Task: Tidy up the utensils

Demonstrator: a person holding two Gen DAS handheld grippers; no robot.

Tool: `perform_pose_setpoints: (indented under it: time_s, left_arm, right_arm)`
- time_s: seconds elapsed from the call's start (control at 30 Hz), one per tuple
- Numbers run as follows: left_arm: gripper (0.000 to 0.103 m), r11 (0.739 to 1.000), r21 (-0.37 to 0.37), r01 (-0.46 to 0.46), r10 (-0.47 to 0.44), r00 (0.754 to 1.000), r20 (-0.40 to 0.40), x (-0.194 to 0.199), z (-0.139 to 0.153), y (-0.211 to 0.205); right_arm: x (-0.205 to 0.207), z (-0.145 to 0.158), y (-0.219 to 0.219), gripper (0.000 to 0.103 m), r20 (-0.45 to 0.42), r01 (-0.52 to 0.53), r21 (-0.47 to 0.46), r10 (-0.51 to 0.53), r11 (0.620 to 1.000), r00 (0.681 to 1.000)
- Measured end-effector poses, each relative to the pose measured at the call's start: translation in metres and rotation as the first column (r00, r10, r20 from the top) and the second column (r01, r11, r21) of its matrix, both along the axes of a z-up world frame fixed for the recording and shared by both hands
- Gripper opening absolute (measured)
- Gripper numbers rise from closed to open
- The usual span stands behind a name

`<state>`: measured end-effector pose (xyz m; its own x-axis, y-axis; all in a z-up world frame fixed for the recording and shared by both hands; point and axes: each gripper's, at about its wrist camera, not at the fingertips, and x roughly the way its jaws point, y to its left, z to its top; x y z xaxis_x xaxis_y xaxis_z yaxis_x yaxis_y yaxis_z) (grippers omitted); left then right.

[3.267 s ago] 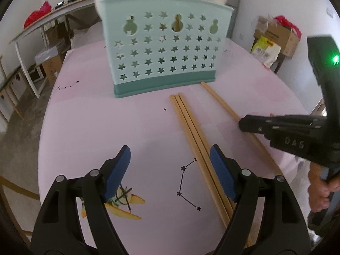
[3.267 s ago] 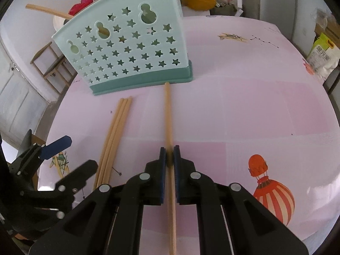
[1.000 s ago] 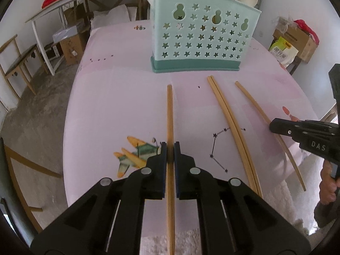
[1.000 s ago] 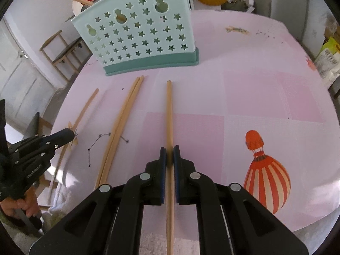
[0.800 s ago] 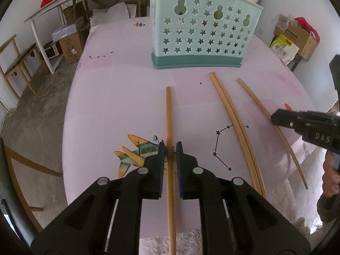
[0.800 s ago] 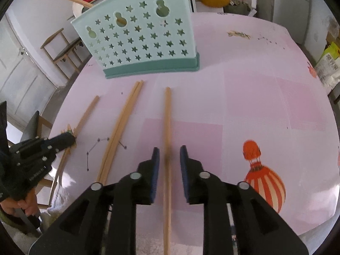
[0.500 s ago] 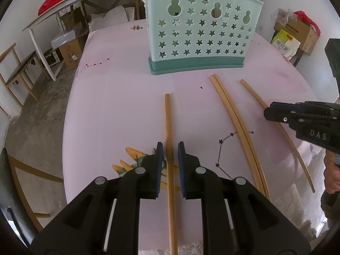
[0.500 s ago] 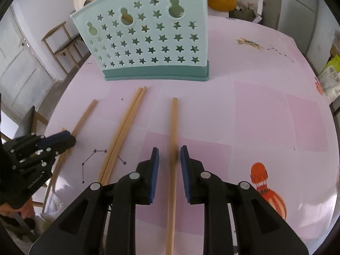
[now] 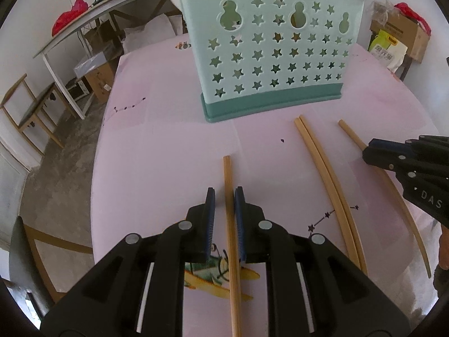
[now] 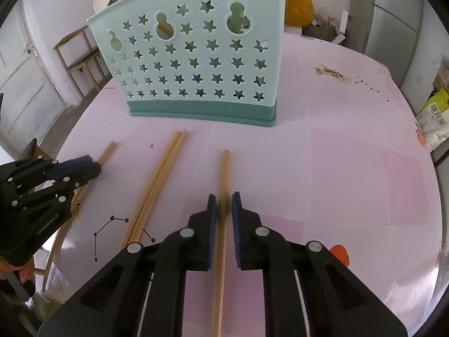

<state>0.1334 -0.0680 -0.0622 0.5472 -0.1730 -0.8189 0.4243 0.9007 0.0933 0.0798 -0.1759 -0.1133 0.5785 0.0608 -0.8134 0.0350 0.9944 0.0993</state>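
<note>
A mint green utensil holder point(image 9: 269, 47) with star holes stands on the pink table; it also shows in the right wrist view point(image 10: 193, 59). Four wooden chopsticks lie in front of it. My left gripper point(image 9: 224, 193) is slightly open, its jaws either side of one chopstick point(image 9: 228, 185) without pinching it. My right gripper point(image 10: 224, 198) is slightly open around another chopstick point(image 10: 224, 168), which looks blurred. A pair of chopsticks point(image 9: 322, 163) lies between the two; the pair also shows in the right wrist view point(image 10: 160, 174).
The round table point(image 10: 350, 168) has a pink printed cloth. A chair point(image 10: 78, 53) stands at the left, boxes and bags point(image 9: 398, 36) at the far right. A side table point(image 9: 84, 28) stands beyond the far left edge.
Both grippers were shut on their chopsticks a second ago and have since opened a little. Both have moved closer to the holder along the sticks.
</note>
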Motion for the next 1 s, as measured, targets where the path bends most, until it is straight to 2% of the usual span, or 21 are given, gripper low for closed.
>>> perform_pose_setpoints:
  time_s: [1.0]
  left_arm:
    - [0.013,1.000,0.014,0.000,0.000,1.000,0.012,0.0013,0.0016,-0.0065]
  right_arm:
    - [0.0054,0.0004,0.0006,0.011,0.007,0.012,0.004,-0.012,1.000,1.000]
